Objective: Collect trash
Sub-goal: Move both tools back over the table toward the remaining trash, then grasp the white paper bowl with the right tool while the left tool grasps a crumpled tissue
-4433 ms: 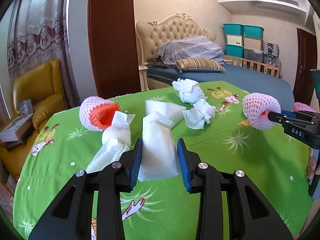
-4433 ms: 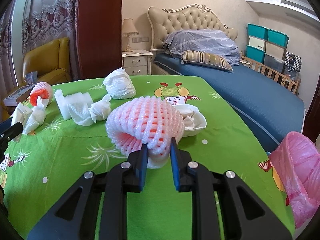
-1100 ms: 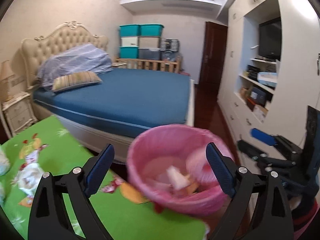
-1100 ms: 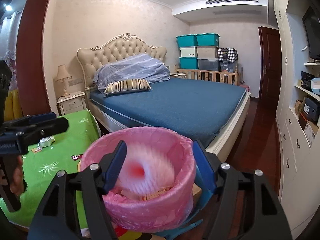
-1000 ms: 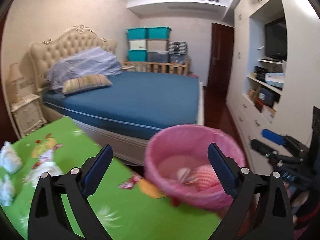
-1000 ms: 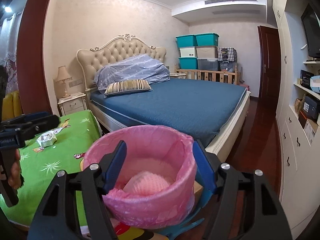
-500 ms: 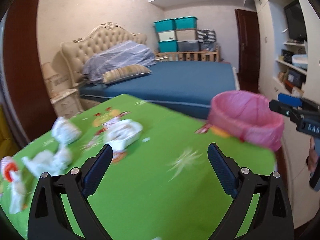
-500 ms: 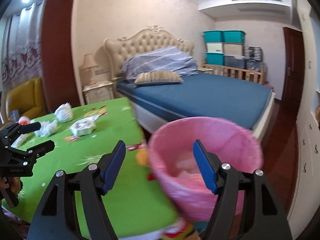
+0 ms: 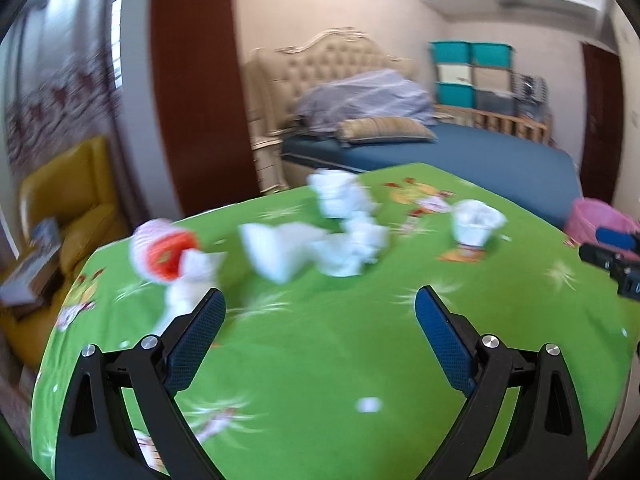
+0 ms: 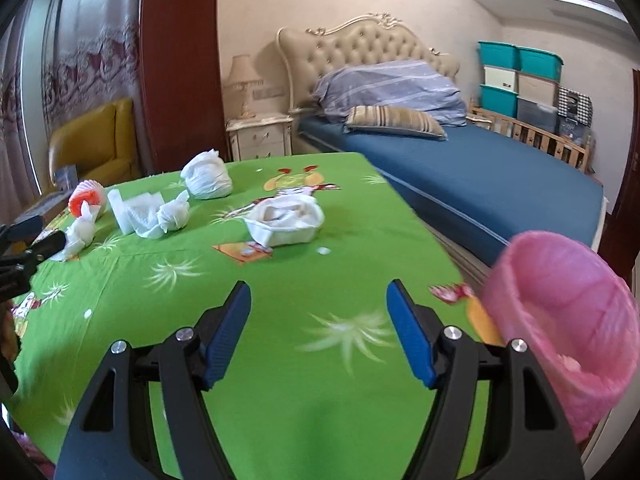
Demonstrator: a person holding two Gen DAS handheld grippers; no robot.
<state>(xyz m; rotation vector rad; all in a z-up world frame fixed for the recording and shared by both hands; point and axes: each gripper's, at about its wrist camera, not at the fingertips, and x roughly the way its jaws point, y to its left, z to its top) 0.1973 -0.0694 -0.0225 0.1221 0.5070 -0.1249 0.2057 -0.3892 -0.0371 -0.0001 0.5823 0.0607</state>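
Both empty, jaws spread: left gripper point(image 9: 320, 312), right gripper point(image 10: 318, 312). White paper bowl point(image 10: 286, 220) straight ahead of right on green tablecloth point(image 10: 280, 360); crumpled tissues point(image 9: 348, 244) nearer left.

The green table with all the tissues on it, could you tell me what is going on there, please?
A person is clearing trash with two handheld grippers. Both the left gripper and the right gripper are open and empty above the green table. Crumpled tissues, a foam fruit net and a white bowl of scraps remain. The pink-lined bin stands at the table's right edge.
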